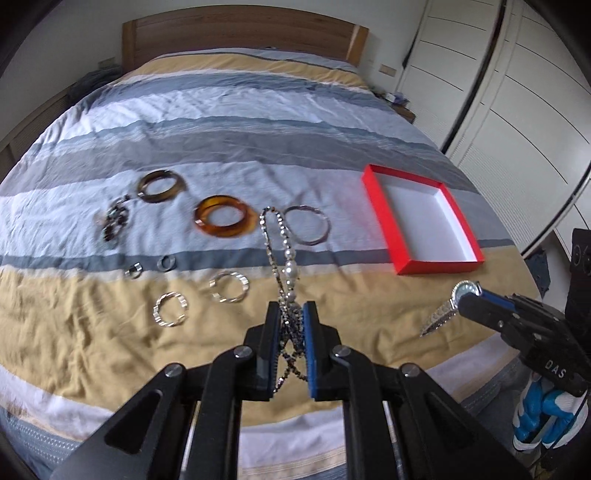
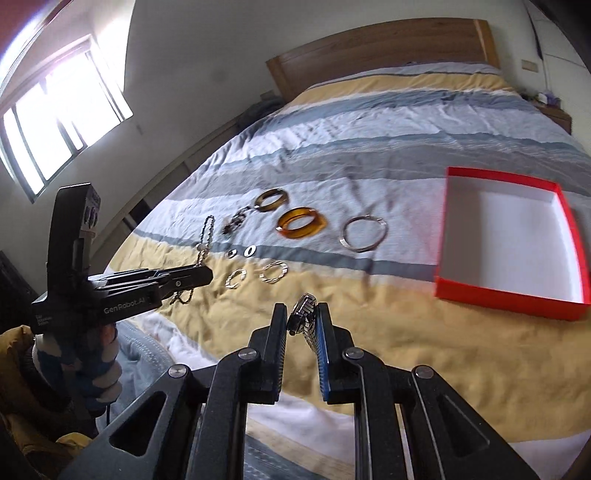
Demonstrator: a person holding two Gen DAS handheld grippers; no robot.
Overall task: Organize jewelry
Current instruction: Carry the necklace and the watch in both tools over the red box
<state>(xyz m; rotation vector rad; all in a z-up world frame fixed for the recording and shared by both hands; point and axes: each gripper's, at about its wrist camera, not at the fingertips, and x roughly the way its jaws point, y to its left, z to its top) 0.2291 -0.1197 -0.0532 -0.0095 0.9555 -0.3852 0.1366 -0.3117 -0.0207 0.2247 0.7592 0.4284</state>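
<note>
My left gripper (image 1: 290,308) is shut on a beaded necklace with pearls (image 1: 282,251), whose loop hangs above the bed; the same gripper (image 2: 207,275) and necklace (image 2: 205,240) show at the left of the right wrist view. My right gripper (image 2: 302,312) is shut on a silver wristwatch (image 2: 303,319), seen again at the right of the left wrist view as gripper (image 1: 466,299) and watch (image 1: 448,308). An open red box with white inside (image 1: 423,229) (image 2: 513,240) lies on the bed at the right. Still on the bedspread lie an amber bangle (image 1: 224,216) (image 2: 301,221), a dark bangle (image 1: 161,185), a thin silver bangle (image 1: 306,225) (image 2: 364,233) and two silver link bracelets (image 1: 229,286) (image 1: 170,308).
A dark beaded piece (image 1: 116,221) and two small rings (image 1: 166,263) (image 1: 133,271) rest on the striped bedspread (image 1: 258,122). A wooden headboard (image 1: 240,31) stands at the far end, white wardrobes (image 1: 517,92) at the right, a window (image 2: 55,110) at the left. Gloved hands (image 1: 546,410) hold the grippers.
</note>
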